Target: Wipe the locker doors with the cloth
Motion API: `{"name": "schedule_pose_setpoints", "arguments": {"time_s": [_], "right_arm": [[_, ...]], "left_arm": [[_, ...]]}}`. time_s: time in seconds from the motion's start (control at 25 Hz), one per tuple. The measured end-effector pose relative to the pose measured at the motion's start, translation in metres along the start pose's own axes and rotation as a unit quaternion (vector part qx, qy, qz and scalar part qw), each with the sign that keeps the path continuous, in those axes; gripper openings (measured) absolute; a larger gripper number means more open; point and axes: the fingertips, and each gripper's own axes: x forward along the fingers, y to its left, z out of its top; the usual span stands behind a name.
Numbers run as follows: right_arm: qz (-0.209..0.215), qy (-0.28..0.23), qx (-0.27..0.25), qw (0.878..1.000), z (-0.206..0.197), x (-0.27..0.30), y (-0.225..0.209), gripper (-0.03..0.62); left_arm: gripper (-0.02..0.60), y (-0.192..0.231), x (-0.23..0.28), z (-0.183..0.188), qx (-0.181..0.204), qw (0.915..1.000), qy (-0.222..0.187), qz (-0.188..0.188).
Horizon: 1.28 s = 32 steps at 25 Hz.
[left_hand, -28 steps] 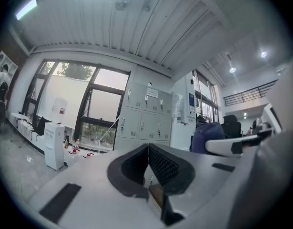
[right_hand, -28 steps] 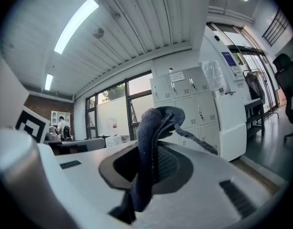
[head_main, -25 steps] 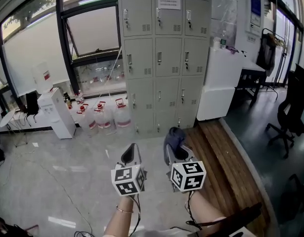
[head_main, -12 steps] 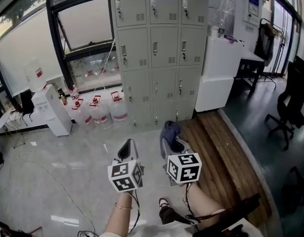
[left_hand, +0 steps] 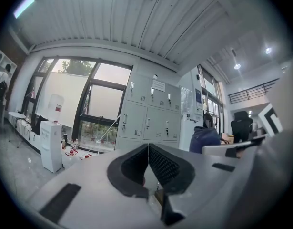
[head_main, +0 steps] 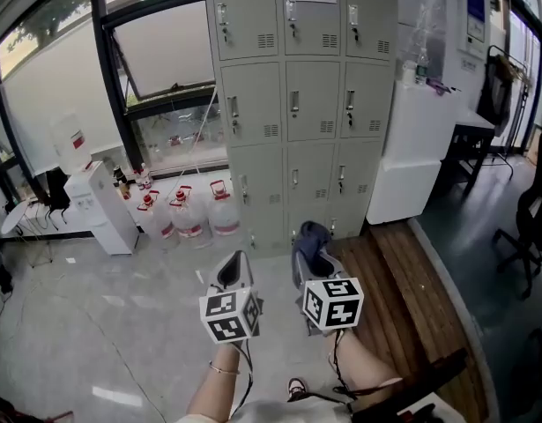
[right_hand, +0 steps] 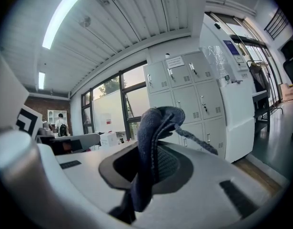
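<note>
A grey bank of lockers (head_main: 293, 104) stands against the far wall, three columns of doors with small handles; it also shows as lockers (left_hand: 151, 118) and lockers (right_hand: 189, 94) in the gripper views. My right gripper (head_main: 311, 256) is shut on a dark blue cloth (head_main: 312, 239), which bunches up between the jaws as the cloth (right_hand: 153, 147). My left gripper (head_main: 233, 273) is shut with nothing in it, its pads meeting at the tip. Both grippers hang over the floor, well short of the lockers.
Water jugs (head_main: 189, 214) and a white dispenser (head_main: 103, 203) stand left of the lockers under the window. A white cabinet (head_main: 412, 148) adjoins the lockers on the right, with a wooden platform (head_main: 403, 289) before it. Black chairs (head_main: 530, 227) at far right.
The view has shifted so the lockers sit a little further right and lower in frame. Both grippers keep their pose, the cloth still held in the right one.
</note>
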Motion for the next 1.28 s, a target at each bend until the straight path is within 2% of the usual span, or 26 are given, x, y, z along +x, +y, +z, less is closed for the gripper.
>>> {"name": "schedule_pose_setpoints", "arguments": {"time_s": [0.4, 0.56, 0.84, 1.08, 1.28], "right_arm": [[0.004, -0.016, -0.002, 1.000, 0.044, 0.108, -0.085, 0.044], [0.000, -0.011, 0.004, 1.000, 0.049, 0.138, -0.111, 0.044], [-0.004, 0.000, 0.016, 1.000, 0.041, 0.187, -0.141, 0.044], [-0.011, -0.005, 0.022, 1.000, 0.039, 0.250, -0.163, 0.044], [-0.015, -0.007, 0.012, 1.000, 0.056, 0.318, -0.177, 0.044]], "left_arm": [[0.009, -0.004, 0.136, 0.028, 0.015, 0.9996, -0.022, 0.000], [0.009, 0.003, 0.172, 0.020, 0.004, 0.9999, -0.008, 0.008], [0.009, 0.017, 0.221, 0.005, 0.006, 0.9998, 0.013, 0.013], [0.009, 0.041, 0.284, 0.010, 0.013, 0.9999, -0.002, 0.007], [0.009, 0.069, 0.353, 0.018, 0.007, 0.9999, -0.009, 0.002]]}}
